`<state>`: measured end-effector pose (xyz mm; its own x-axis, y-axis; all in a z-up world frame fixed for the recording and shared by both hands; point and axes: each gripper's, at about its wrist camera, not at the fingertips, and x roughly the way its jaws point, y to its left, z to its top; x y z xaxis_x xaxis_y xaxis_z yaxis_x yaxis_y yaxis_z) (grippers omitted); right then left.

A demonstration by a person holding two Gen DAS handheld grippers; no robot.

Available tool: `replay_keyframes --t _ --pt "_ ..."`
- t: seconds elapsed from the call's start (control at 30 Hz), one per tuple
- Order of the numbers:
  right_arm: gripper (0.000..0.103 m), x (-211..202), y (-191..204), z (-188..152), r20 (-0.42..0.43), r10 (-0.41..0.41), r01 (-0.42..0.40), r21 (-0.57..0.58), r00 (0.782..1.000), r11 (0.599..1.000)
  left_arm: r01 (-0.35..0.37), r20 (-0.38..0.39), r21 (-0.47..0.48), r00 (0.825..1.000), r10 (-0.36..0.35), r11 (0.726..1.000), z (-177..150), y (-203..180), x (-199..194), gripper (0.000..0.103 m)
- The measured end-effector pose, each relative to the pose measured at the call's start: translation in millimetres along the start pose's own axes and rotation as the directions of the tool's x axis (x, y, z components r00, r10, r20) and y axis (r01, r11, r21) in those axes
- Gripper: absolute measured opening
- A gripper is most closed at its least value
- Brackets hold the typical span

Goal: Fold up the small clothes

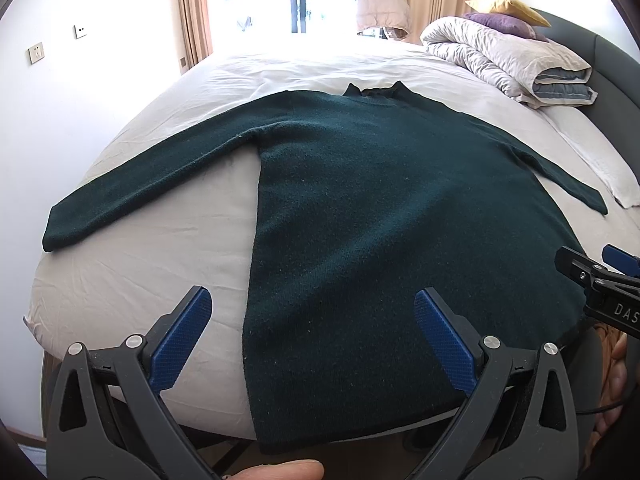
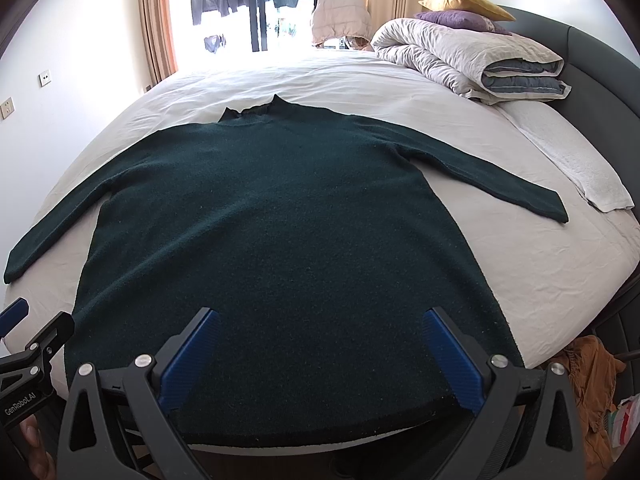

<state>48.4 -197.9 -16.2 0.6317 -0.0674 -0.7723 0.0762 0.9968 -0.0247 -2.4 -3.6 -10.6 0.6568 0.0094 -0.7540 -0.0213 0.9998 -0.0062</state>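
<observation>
A dark green knitted sweater point(image 1: 380, 208) lies flat on the bed, collar far, both sleeves spread out, hem hanging over the near edge. It also shows in the right wrist view point(image 2: 280, 224). My left gripper point(image 1: 314, 334) is open and empty, above the sweater's lower left hem. My right gripper point(image 2: 320, 354) is open and empty, above the middle of the hem. The right gripper shows at the right edge of the left wrist view point(image 1: 596, 280). The left gripper shows at the left edge of the right wrist view point(image 2: 28, 344).
The bed point(image 2: 540, 264) has a pale sheet. A rolled duvet point(image 2: 472, 60) and yellow and purple pillows point(image 2: 464, 10) lie at the far right by the dark headboard. A white towel point(image 2: 580, 168) lies on the right. Orange clothes point(image 2: 592, 380) lie on the floor at right.
</observation>
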Motion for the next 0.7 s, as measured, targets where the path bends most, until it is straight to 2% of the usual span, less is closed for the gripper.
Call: replay_keyframes --t 0.7 --pt "0.103 1.7 1.4 -3.3 -0.003 -0.002 0.002 -0.002 1.000 1.000 0.003 -0.007 0.000 1.000 -0.003 1.000 -2.3 3.9 0.8 0.103"
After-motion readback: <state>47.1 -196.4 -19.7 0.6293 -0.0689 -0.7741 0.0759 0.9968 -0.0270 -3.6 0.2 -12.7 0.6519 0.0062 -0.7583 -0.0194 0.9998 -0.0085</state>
